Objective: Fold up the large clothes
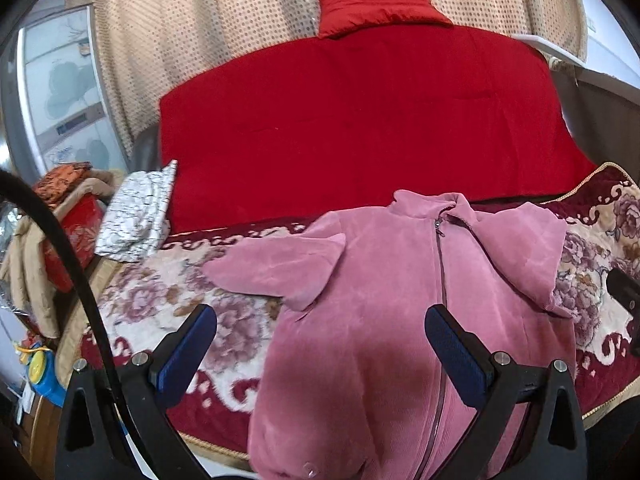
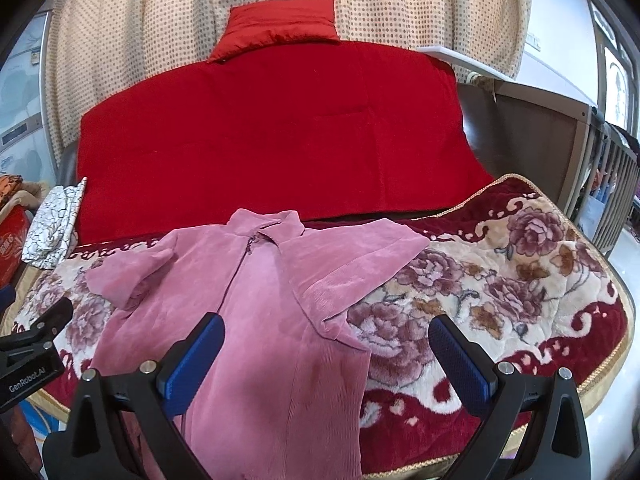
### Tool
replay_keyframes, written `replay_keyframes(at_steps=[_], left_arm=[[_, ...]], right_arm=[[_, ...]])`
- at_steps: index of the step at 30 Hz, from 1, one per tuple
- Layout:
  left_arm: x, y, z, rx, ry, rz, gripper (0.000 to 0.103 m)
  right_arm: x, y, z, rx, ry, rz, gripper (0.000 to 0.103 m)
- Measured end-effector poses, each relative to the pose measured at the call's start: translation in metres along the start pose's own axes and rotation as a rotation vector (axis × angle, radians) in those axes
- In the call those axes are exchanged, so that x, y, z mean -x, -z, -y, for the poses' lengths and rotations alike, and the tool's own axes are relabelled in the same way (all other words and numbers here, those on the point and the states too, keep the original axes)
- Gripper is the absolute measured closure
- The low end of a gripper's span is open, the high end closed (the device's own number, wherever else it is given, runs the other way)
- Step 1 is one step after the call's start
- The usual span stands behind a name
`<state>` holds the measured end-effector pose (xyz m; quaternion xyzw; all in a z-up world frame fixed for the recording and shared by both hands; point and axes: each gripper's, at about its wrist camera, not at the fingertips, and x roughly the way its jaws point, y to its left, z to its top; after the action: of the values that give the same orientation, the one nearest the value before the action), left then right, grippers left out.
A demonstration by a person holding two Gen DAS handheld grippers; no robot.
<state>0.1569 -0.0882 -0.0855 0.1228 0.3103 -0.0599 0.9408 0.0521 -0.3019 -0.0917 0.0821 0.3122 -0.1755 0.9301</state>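
A pink corduroy zip jacket lies front up on a floral blanket, collar at the far end, both sleeves folded in over the chest. My left gripper hovers open over the jacket's lower left part, nothing between its blue pads. My right gripper stands open above the jacket's lower right edge, also empty. The left gripper's black body shows at the left edge of the right wrist view. The right one shows at the right edge of the left wrist view.
The floral blanket covers the near part of the bed; a red quilt and red pillow lie beyond. A black-and-white cloth sits at the left. Piled clothes and boxes stand left of the bed; a wooden footboard is at the right.
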Motion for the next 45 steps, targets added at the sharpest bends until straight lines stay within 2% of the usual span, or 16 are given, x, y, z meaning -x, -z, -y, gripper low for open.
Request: replay_keyframes(at_steps=[4, 7, 9, 15, 19, 21, 24, 25, 27, 28, 29, 31, 34, 37, 40, 45], left_arm=[[-0.055, -0.002, 0.015, -0.021, 0.086, -0.063, 0.0], [-0.112, 0.005, 0.032, -0.046, 0.129, -0.168, 0.0], [-0.137, 0.011, 0.038, -0.052, 0.133, -0.207, 0.0], [-0.161, 0.027, 0.055, -0.13, 0.138, -0.203, 0.0], [-0.177, 0.032, 0.051, -0.069, 0.19, -0.271, 0.0], [-0.183, 0.034, 0.043, -0.017, 0.229, -0.304, 0.0], [-0.191, 0.044, 0.026, 0.131, 0.311, -0.349, 0.0], [-0.192, 0.046, 0.025, 0.15, 0.322, -0.355, 0.0], [-0.191, 0.046, 0.028, 0.13, 0.317, -0.351, 0.0], [-0.189, 0.048, 0.03, 0.131, 0.314, -0.344, 0.0], [-0.188, 0.049, 0.03, 0.137, 0.314, -0.34, 0.0], [-0.187, 0.048, 0.029, 0.13, 0.314, -0.359, 0.0], [-0.181, 0.04, 0.027, 0.097, 0.306, -0.375, 0.0], [-0.157, 0.026, 0.013, 0.095, 0.212, -0.22, 0.0], [-0.133, 0.016, -0.012, 0.142, 0.14, -0.087, 0.0], [-0.117, 0.017, -0.053, 0.245, 0.031, 0.003, 0.0]], right_arm=[[-0.034, -0.01, 0.017, -0.048, -0.055, -0.007, 0.0], [-0.088, -0.021, 0.057, -0.184, -0.239, -0.071, 0.0], [-0.128, -0.026, 0.091, -0.304, -0.322, -0.118, 0.0], [-0.232, -0.012, 0.192, -0.788, -0.447, -0.231, 0.001], [-0.273, -0.008, 0.208, -0.92, -0.537, -0.25, 0.011], [-0.288, -0.014, 0.203, -0.906, -0.541, -0.256, 0.016], [-0.308, -0.022, 0.193, -0.871, -0.505, -0.271, 0.024], [-0.314, -0.025, 0.192, -0.861, -0.483, -0.274, 0.029], [-0.321, -0.03, 0.195, -0.855, -0.451, -0.279, 0.044], [-0.324, -0.031, 0.194, -0.854, -0.448, -0.281, 0.061], [-0.326, -0.031, 0.192, -0.851, -0.442, -0.294, 0.072], [-0.332, -0.031, 0.194, -0.835, -0.425, -0.299, 0.077], [-0.318, -0.043, 0.179, -0.76, -0.438, -0.235, 0.086], [-0.286, -0.066, 0.151, -0.634, -0.46, -0.135, 0.086], [-0.254, -0.081, 0.117, -0.552, -0.557, -0.073, 0.086], [-0.213, -0.089, 0.036, -0.428, -0.775, -0.056, 0.086]])
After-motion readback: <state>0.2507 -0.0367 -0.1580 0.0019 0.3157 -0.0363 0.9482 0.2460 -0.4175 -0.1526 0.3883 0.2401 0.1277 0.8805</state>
